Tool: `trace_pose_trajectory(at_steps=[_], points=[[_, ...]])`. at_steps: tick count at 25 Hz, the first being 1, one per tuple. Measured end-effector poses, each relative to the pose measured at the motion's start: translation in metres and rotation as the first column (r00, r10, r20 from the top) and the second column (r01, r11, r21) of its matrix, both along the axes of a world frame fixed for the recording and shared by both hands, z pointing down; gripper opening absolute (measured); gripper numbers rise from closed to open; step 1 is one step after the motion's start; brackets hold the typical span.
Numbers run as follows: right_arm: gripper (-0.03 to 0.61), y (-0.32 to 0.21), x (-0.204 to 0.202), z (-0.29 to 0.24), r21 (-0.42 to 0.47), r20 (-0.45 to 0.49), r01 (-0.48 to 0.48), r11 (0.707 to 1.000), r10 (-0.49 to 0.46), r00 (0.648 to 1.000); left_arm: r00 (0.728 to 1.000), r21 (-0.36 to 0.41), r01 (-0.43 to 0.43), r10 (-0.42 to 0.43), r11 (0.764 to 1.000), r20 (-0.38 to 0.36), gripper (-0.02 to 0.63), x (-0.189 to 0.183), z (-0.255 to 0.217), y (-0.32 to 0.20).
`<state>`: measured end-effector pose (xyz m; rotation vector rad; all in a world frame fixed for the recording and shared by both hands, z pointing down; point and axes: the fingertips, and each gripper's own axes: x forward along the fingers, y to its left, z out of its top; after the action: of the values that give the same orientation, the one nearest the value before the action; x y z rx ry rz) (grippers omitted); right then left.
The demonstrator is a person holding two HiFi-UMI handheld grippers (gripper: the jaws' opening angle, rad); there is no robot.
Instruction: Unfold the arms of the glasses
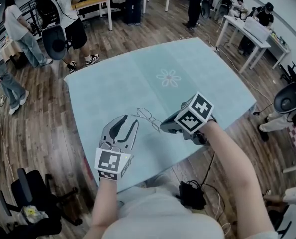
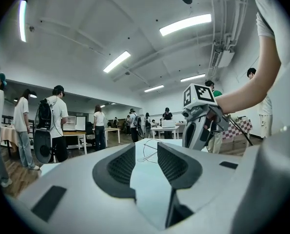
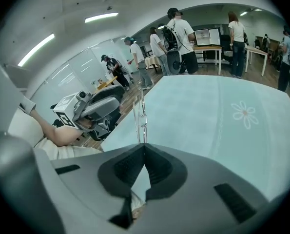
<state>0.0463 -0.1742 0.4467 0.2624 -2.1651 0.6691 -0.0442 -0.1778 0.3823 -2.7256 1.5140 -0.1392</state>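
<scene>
Head view: the glasses (image 1: 147,115) are on the person's side of the flower print (image 1: 168,77) on the table (image 1: 113,83). The right gripper (image 1: 162,127) pinches one end, with the left gripper (image 1: 129,119) close beside.

Left gripper view: jaws apart and empty, frame just ahead.

Right gripper view: clamped on thin wire. A hard tug could bend it, or it slips free. People stand well beyond the flower print, and nothing blocks the way.
</scene>
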Motion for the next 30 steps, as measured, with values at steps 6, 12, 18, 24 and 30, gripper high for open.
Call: trace_pose_trajectory(at_steps=[6,12,18,24,30], points=[[0.006,-0.001,0.002,0.000,-0.034,-0.008,0.068,0.997,-0.068,0.998,0.999,-0.042,-0.047,0.047,0.998,0.023,0.160,0.007,0.009,-0.003],[0.006,0.010,-0.002,0.002,-0.045,-0.012,0.138,0.989,-0.139,0.990,0.997,-0.102,-0.066,0.069,0.993,0.026,0.167,0.004,0.025,-0.003],[0.006,0.010,-0.002,0.003,-0.053,-0.004,0.141,0.989,-0.141,0.990,0.994,-0.136,-0.109,0.107,0.985,-0.024,0.167,0.009,0.032,-0.002],[0.006,0.008,0.000,0.005,-0.049,-0.006,0.116,0.992,-0.116,0.993,0.992,-0.139,-0.128,0.125,0.982,-0.033,0.167,0.012,0.033,0.002],[0.006,0.004,0.004,0.010,-0.050,-0.018,0.084,0.995,-0.085,0.996,0.989,-0.141,-0.144,0.139,0.979,-0.040,0.167,0.015,0.034,0.006]])
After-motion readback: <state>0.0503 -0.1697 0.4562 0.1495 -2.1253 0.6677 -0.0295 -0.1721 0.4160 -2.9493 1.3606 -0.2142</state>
